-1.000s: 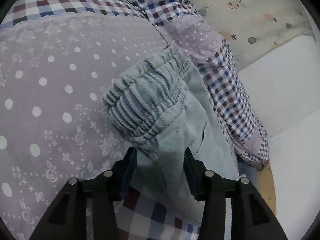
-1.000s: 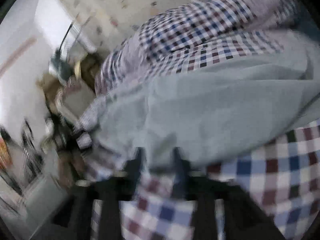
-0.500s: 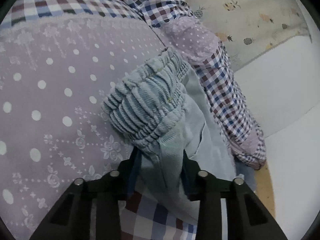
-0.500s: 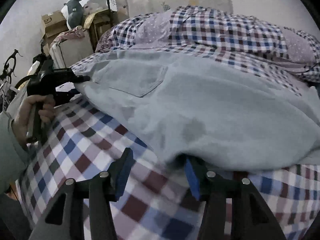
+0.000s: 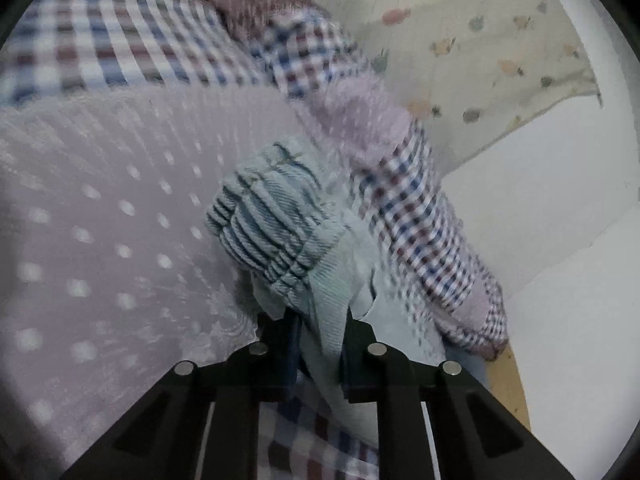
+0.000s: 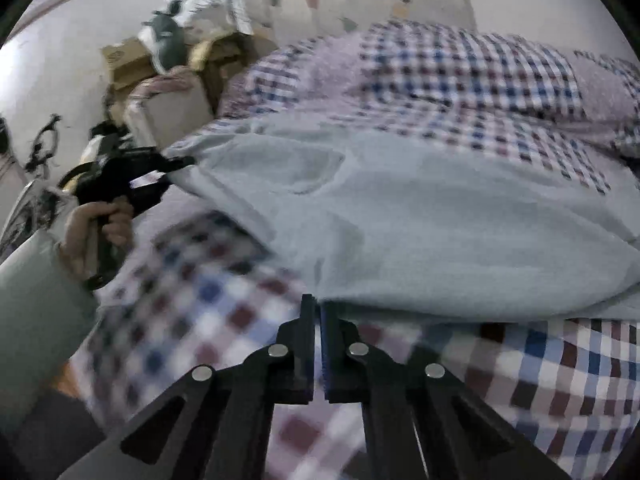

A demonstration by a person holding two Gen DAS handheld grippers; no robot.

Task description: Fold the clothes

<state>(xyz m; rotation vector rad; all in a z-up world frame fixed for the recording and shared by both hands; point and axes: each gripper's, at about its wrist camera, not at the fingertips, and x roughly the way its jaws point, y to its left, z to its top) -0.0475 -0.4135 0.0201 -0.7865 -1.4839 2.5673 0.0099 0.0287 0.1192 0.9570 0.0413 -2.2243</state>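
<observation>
One pale blue garment (image 6: 420,208), two tongs (image 5: 320,344) (image 6: 318,320), two cardboard boxes (image 6: 124,60).

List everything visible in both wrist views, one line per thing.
Pale blue denim garment with ribbed elastic waistband: one, light blue, spread over the bedding, back pocket showing.
Checked quilt in red, blue and white: one, under the garment.
Lilac polka-dot fabric panel: one, left of the waistband.
Cream fruit-print cloth: one, behind the bed.
Brown cardboard boxes: at least two, far left background.
Left gripper: black, shut on the garment just below the waistband.
Right gripper: black, closed at the garment's lower edge.
Hand: one, holding the left gripper's handle.
</observation>
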